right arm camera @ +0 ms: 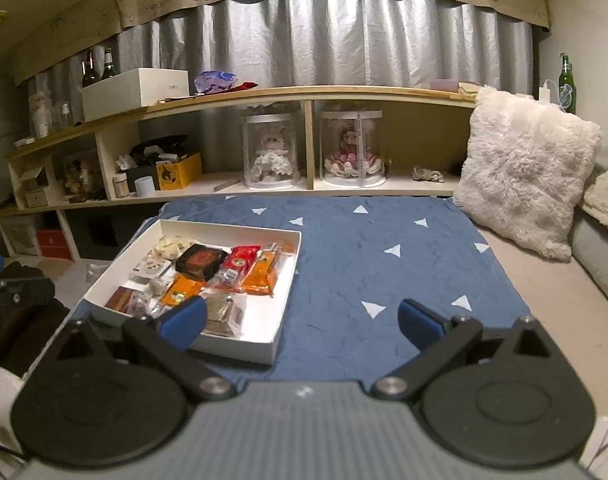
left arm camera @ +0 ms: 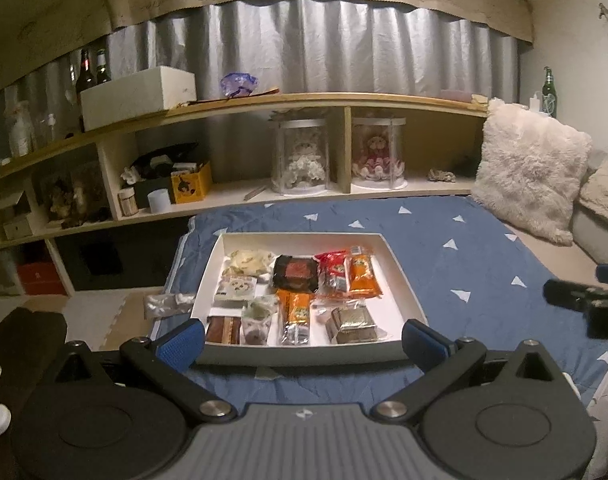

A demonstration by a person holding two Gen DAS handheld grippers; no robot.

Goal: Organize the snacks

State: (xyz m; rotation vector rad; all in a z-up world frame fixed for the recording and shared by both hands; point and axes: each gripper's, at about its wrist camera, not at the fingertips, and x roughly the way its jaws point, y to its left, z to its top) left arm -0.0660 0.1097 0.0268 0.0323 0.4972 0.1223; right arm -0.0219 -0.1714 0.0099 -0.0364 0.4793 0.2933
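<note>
A shallow white box lies on the blue bed cover and holds several snack packs. Among them are a dark square pack, a red pack, orange packs, a pale bag and a foil-wrapped block. My left gripper hangs open just before the box's near wall, nothing between its blue pads. My right gripper is open too, over the box's near right corner and the bare cover. The right gripper shows at the left wrist view's right edge.
A clear wrapper lies off the bed's left edge on the floor. A long shelf with boxed dolls, bottles and boxes runs behind the bed. A fluffy white cushion leans at the right. The blue cover right of the box is bare.
</note>
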